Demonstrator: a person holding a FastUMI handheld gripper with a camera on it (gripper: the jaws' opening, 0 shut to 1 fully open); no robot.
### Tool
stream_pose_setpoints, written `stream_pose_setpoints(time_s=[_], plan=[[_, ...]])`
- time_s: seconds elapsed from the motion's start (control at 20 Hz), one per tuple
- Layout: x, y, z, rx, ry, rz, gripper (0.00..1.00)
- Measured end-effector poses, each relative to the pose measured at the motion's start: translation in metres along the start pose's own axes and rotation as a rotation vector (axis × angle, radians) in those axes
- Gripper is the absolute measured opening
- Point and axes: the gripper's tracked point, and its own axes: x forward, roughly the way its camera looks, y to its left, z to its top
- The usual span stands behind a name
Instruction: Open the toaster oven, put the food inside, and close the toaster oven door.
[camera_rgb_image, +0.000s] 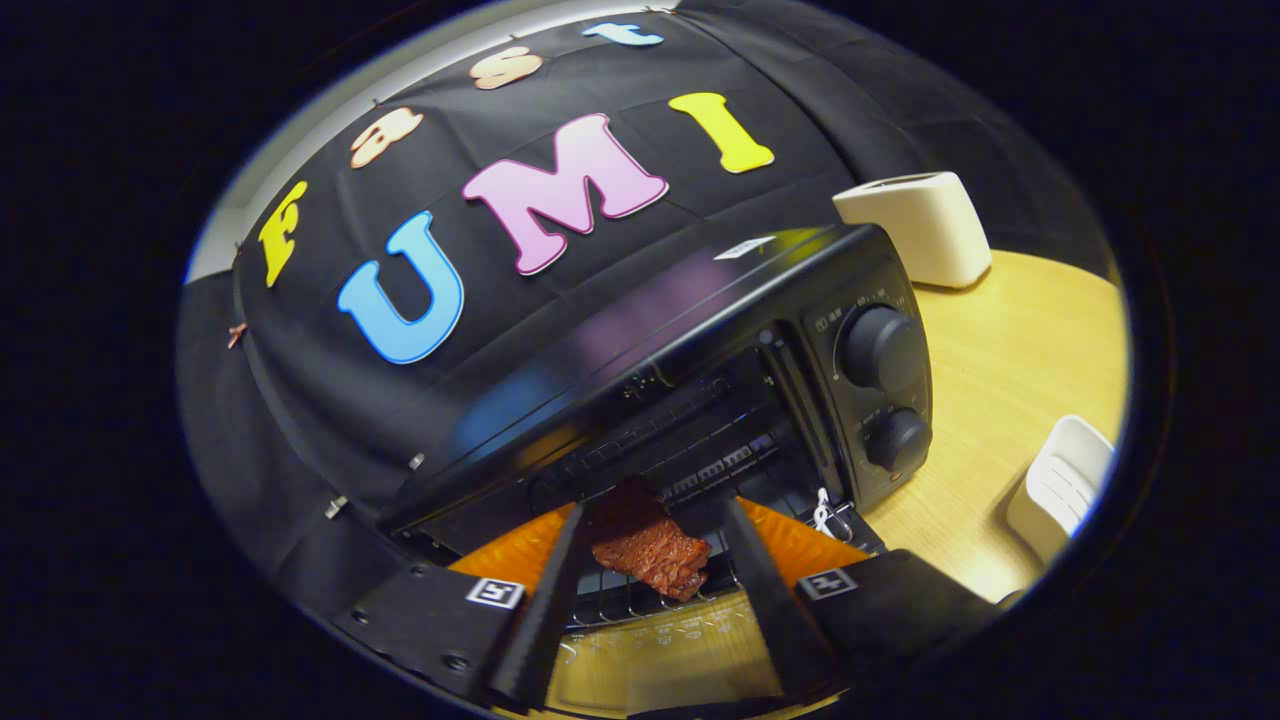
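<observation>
Black oven (700, 330) on table (1010, 400), door (650, 640) open, gripper (650, 560) at its mouth, fingers apart either side of meat (650, 553) over the rack, contact unclear, white toaster (915, 225) behind, white holder (1060, 485) near table edge.

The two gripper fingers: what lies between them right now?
In the gripper view, a reddish-brown piece of meat lies between the open gripper's fingers, on the rack of the open toaster oven. Neither finger visibly presses it.

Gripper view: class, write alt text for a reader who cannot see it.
A reddish slab of food sits between the open tool's fingers, on the rack at the mouth of a black toaster oven with its door down. The oven stands on a wooden table, near a white toaster.
</observation>
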Motion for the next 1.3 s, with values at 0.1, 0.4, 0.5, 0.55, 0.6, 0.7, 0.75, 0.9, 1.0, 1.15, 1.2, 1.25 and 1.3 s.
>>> stream_pose_setpoints(time_s=[0.1, 0.4, 0.5, 0.55, 0.6, 0.7, 0.75, 0.9, 1.0, 1.15, 1.2, 1.25, 1.3], plan=[[-0.010, -0.001, -0.002, -0.050, 0.018, -0.004, 0.97], [-0.061, 0.001, -0.004, -0.210, 0.090, -0.021, 0.98], [-0.083, 0.001, -0.006, -0.305, 0.144, -0.035, 0.98], [-0.094, 0.001, -0.007, -0.350, 0.166, -0.035, 0.98], [-0.104, 0.002, -0.007, -0.382, 0.184, -0.029, 0.98], [-0.123, 0.006, -0.013, -0.419, 0.228, 0.000, 0.98], [-0.130, 0.002, -0.015, -0.435, 0.249, -0.006, 0.98], [-0.148, -0.015, -0.033, -0.482, 0.323, -0.048, 0.99], [-0.157, -0.026, -0.049, -0.508, 0.380, -0.072, 0.99], [-0.161, -0.037, -0.078, -0.557, 0.469, -0.085, 0.99], [-0.157, -0.040, -0.084, -0.572, 0.484, -0.089, 0.99], [-0.156, -0.045, -0.093, -0.580, 0.507, -0.098, 0.99], [-0.154, -0.050, -0.102, -0.575, 0.529, -0.111, 0.99]])
